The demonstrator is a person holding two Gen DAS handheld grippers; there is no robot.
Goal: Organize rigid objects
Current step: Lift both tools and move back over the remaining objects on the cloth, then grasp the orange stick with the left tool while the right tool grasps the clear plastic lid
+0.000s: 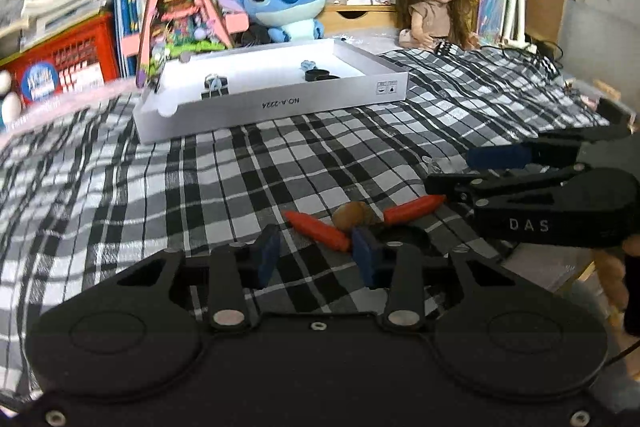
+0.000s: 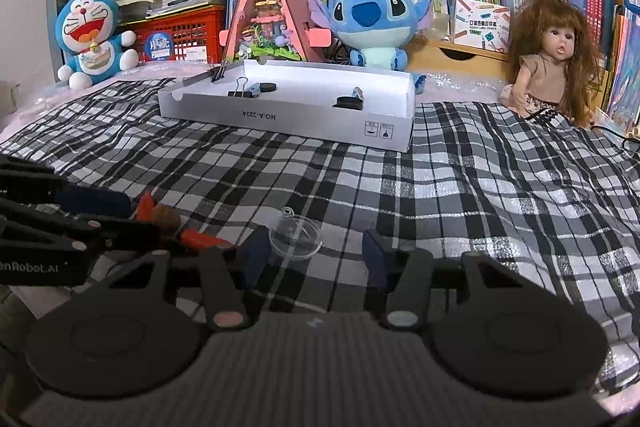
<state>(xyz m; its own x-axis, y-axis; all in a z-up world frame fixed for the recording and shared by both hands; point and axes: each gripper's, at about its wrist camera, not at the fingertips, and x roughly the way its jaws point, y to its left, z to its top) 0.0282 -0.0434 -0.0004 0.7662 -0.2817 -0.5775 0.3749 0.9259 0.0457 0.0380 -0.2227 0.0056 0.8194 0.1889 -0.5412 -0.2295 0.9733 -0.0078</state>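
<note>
On the checked cloth lie an orange stick (image 1: 316,230), a brown walnut (image 1: 352,215) and a second orange stick (image 1: 414,209). My left gripper (image 1: 316,255) is open and low over the cloth. The near end of the first stick reaches its right pad (image 1: 362,253), and the pads do not press on it. A clear plastic dome (image 2: 296,237) sits between the pads of my right gripper (image 2: 315,255), close to the left pad. That gripper is open too. Beyond stands a white box tray (image 2: 288,115) holding binder clips and black round pieces.
Behind the tray stand a blue plush (image 2: 376,19), a pink A-frame model (image 2: 270,11), a blue-and-white cat plush (image 2: 90,35) and a doll (image 2: 548,63). Books and red crates fill the back. Checked cloth stretches between the grippers and the tray.
</note>
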